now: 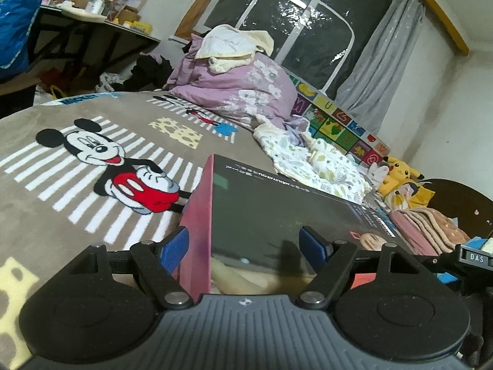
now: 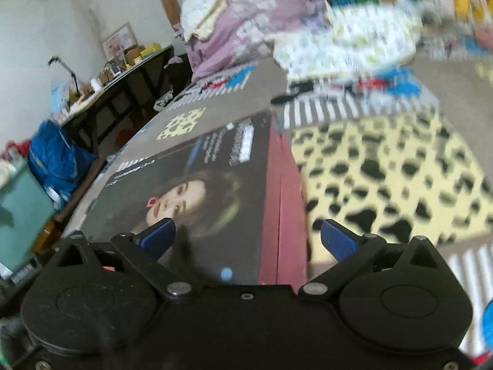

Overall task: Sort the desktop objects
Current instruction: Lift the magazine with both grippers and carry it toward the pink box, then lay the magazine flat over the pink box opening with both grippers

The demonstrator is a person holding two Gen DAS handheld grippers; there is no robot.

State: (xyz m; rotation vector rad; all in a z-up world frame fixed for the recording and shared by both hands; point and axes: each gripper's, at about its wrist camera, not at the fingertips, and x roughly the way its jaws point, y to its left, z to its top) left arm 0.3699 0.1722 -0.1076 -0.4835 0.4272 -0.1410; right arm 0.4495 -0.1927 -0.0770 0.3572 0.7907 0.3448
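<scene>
One flat box (image 1: pixel 277 215) with a dark glossy top and maroon sides is seen lying on a bed covered by a brown cartoon-mouse blanket (image 1: pixel 77 215). The left gripper (image 1: pixel 246 246) is positioned at one end of the box and the right gripper (image 2: pixel 246 240) at another, each with jaws spread wide around a corner; no blue pad is seen pressing the box. Beyond the box, one purple floral quilt (image 1: pixel 246 89) is heaped, with a floral cloth (image 1: pixel 314 166) beside it. One yellow plush toy (image 1: pixel 400 169) is set near a colourful picture panel (image 1: pixel 339 126). A cluttered desk (image 1: pixel 101 24) stands well apart.
</scene>
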